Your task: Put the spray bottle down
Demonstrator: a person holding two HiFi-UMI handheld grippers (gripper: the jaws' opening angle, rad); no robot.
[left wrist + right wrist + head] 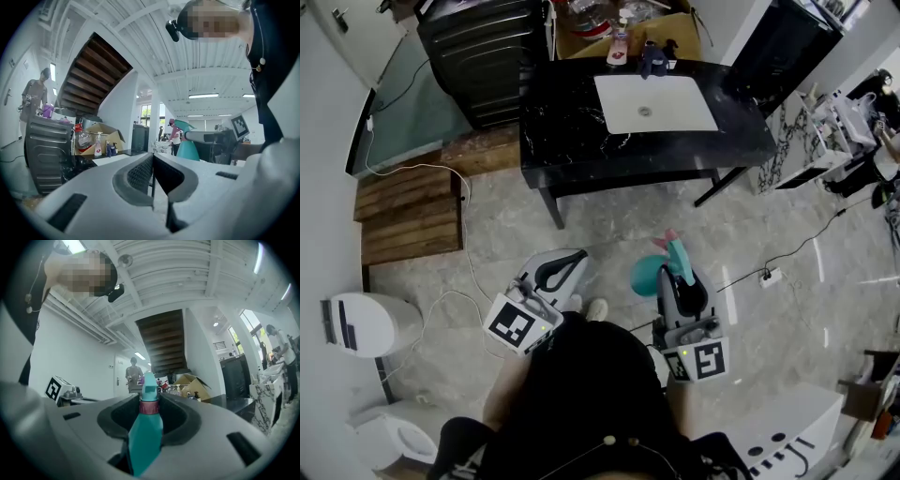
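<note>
Black marble counter [572,141] lies well ahead, so I should carry the teal spray bottle [145,432] there upright, set its base on bare stone beside the sink [654,101], then release. My right tongs [680,279] clamp it; my left tongs [152,161] are together, empty.

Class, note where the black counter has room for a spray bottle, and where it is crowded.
Free: the counter left of the white basin, and the strip right of it. Crowded: the back edge, by the small bottles.
</note>
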